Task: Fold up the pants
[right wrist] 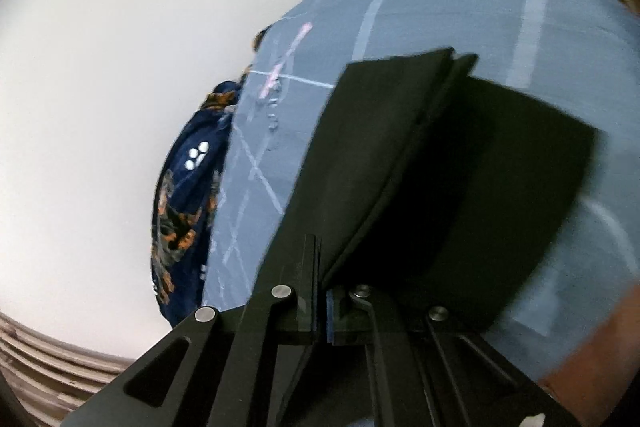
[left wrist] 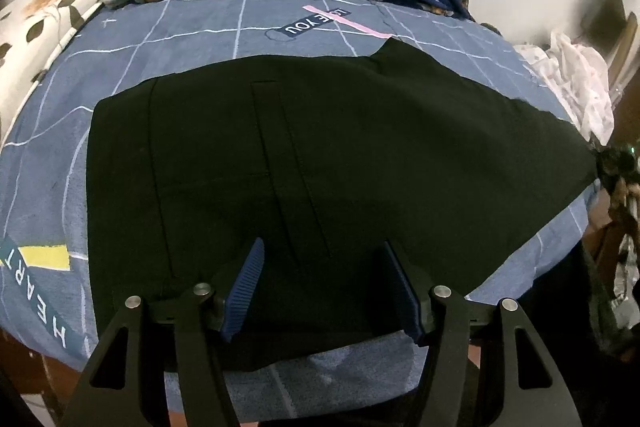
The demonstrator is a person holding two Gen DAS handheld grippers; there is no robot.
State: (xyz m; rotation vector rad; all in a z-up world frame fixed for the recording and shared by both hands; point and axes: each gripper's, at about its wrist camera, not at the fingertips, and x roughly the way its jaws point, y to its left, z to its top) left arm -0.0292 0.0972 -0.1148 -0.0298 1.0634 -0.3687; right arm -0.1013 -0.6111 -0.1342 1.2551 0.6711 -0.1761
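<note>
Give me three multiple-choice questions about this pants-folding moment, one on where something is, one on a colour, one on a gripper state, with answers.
1. Where do the pants lie?
A. on the blue grid-patterned bedsheet
B. on a wooden floor
C. on a chair

2. What colour are the pants?
A. red
B. black
C. white

3. How does the right gripper stand?
A. wide open above the bed
B. out of view
C. shut on the pants

Answers:
1 A, the sheet shows all around the fabric.
2 B, the cloth is dark in both views.
3 C, its fingers are pressed together with a lifted fabric edge between them, while the left gripper is open over the pants.
</note>
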